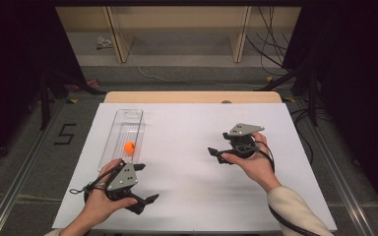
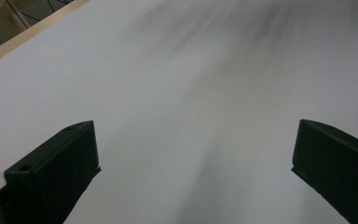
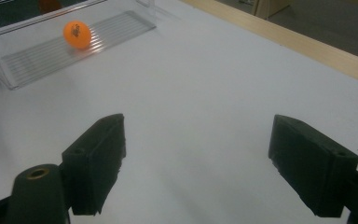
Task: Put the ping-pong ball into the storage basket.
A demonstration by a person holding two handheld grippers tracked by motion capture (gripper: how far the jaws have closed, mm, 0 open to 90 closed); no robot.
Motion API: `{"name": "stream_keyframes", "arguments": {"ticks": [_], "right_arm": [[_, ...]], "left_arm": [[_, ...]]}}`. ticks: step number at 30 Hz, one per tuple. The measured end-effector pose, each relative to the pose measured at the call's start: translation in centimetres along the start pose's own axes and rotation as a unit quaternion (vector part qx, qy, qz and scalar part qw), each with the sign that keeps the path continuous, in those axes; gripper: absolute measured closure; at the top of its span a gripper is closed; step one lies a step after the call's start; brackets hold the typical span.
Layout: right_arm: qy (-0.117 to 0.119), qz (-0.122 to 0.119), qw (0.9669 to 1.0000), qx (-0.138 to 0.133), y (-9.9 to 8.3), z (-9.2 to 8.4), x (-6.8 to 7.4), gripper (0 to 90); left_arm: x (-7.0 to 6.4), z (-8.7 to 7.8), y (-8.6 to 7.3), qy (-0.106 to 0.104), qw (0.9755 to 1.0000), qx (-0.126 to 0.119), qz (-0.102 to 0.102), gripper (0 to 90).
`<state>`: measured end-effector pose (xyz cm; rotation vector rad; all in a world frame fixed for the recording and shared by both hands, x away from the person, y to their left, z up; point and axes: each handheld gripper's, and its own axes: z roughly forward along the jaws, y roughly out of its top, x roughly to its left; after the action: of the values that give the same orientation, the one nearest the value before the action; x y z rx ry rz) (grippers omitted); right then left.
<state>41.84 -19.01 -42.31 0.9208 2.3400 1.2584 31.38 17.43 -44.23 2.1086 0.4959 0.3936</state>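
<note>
Here, orange ball (image 1: 129, 147) beyond left hand-held gripper (image 1: 145, 183)

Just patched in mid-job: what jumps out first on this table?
The orange ball stands out, lying inside the long clear tray at the white table's left side. The left claw sits open at the tray's near end, holding nothing. The right claw hangs over the table's middle right, also open and empty, its jaws pointing left toward the tray.
</note>
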Motion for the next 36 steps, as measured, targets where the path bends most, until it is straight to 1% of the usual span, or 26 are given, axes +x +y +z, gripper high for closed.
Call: {"name": "stream_keyframes", "arguments": {"ticks": [16,36], "right_arm": [[-0.01,0.004,0.9999,0.002,-1.2,-1.6,-0.4,19.7],[-0.024,0.017,0.9996,0.001,-2.6,-3.6,-1.2,19.4]], "left_arm": [[0.0,0.0,0.0,0.001,1.0,0.0,0.0,0.0],[0.1,-0.1,-0.1,0.003,1.0,0.0,-0.002,0.0]]}}
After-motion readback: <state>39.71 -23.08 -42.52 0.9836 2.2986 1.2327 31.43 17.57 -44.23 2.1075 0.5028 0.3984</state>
